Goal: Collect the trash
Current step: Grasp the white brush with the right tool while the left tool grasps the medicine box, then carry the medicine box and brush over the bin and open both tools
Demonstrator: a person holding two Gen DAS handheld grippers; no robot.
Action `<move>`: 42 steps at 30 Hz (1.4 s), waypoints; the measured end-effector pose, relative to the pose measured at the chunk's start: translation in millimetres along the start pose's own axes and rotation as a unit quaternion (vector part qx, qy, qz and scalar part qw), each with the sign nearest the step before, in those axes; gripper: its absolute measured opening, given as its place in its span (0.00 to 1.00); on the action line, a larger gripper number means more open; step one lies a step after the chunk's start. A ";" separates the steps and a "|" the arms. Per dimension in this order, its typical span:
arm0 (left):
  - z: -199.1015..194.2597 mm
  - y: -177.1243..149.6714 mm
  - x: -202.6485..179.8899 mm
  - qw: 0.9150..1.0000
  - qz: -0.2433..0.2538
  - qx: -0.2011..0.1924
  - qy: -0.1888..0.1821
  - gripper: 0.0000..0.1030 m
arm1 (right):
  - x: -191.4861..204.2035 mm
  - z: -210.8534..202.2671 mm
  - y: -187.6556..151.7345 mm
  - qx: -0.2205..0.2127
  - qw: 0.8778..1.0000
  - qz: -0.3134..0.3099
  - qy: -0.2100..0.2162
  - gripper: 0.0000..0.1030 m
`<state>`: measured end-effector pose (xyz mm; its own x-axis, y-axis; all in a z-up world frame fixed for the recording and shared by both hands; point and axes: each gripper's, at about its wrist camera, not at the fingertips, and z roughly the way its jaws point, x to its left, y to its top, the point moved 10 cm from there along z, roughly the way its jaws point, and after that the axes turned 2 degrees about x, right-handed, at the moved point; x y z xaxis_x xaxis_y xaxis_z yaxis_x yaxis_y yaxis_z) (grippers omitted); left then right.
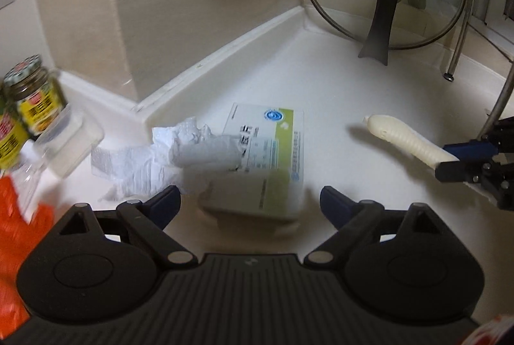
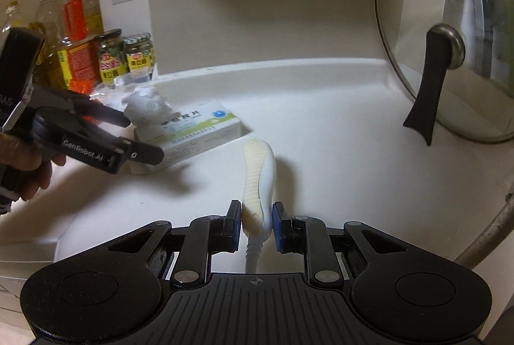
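Box (image 1: 266, 158) lying flat just ahead between wide, empty left fingers (image 1: 250, 200), long axis pointing away toward worktop (image 1: 353, 94) corner; right fingers (image 2: 256, 221) holding white handle (image 2: 258, 171).

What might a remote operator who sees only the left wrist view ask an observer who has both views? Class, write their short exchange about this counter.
Operator: The right gripper sits at the edge of my picture. Is it really gripping that white ribbed handle?
Observer: Yes. The right wrist view shows both pads pressed on the handle's sides, with a thin white neck running back between the fingers.
Operator: What stands behind the jars on my left?
Observer: Three clear bottles with yellow caps, lined up against the wall behind the jars.
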<state>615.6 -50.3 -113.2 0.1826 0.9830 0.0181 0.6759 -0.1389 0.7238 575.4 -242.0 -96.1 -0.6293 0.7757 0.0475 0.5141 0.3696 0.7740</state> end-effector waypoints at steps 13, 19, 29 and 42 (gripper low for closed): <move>-18.6 -32.4 -23.0 0.998 -0.040 0.047 0.012 0.67 | -1.6 0.8 -2.6 -0.006 1.000 0.015 0.002 0.20; -39.6 -47.2 -47.3 0.998 -0.045 0.047 0.001 0.81 | -3.7 -2.9 -7.9 0.000 0.999 0.037 -0.005 0.20; -22.0 -41.3 -59.3 0.998 -0.015 0.049 0.039 0.68 | 6.1 -12.6 -10.3 -0.002 0.999 0.041 -0.002 0.20; -138.6 -104.0 -64.6 0.990 -0.125 0.040 0.043 0.67 | 66.4 -33.3 -31.3 0.025 0.994 0.051 0.092 0.20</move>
<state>434.6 -82.8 -94.0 -0.0562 0.9940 -0.0941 0.7470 0.1044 0.6566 498.1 -219.1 -96.1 -0.6656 0.7058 0.2426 0.6069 0.3226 0.7264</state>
